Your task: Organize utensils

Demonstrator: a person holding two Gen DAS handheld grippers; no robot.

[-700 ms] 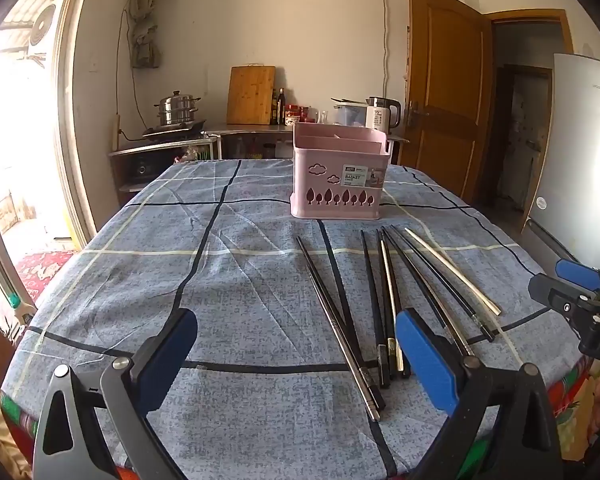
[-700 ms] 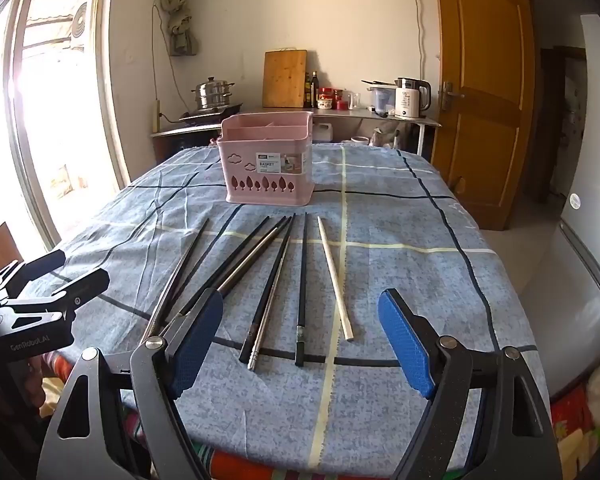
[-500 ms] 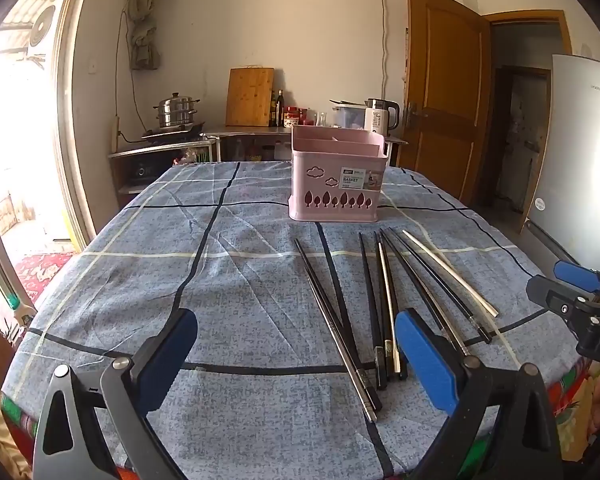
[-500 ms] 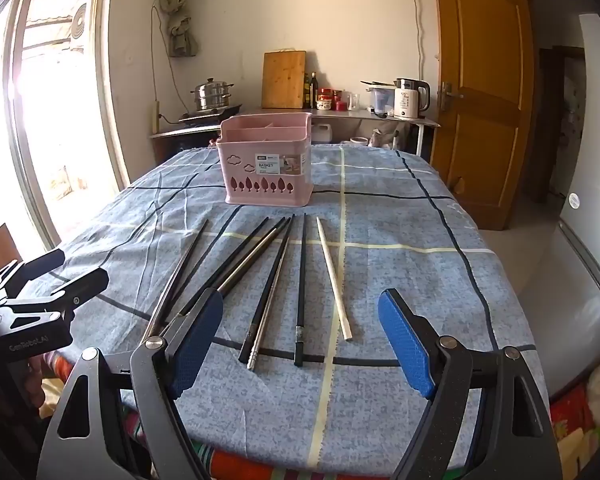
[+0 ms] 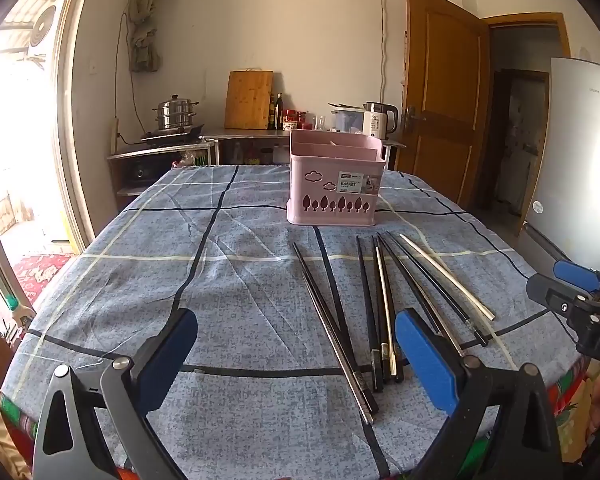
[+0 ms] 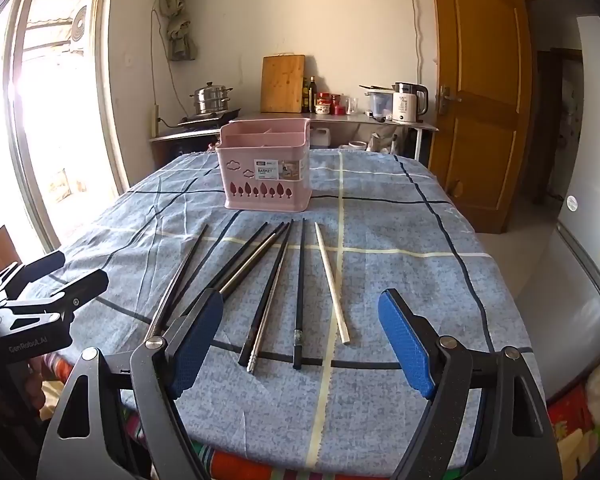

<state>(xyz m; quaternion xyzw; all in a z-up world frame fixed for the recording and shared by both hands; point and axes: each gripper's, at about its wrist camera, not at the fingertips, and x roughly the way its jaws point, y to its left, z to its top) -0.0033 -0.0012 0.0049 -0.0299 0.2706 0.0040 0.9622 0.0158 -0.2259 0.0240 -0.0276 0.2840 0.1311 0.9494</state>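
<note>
Several chopstick [image 6: 236, 280] ends behind the right tongs' [image 6: 300, 340] pad.

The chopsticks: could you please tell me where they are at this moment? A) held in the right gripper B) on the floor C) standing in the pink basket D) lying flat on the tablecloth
D: the chopsticks lie flat on the tablecloth, in front of the basket.

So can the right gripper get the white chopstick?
Probably yes. The right gripper is open and empty, and the white chopstick lies apart from the dark ones, with bare cloth around it and nothing in the way.
</note>
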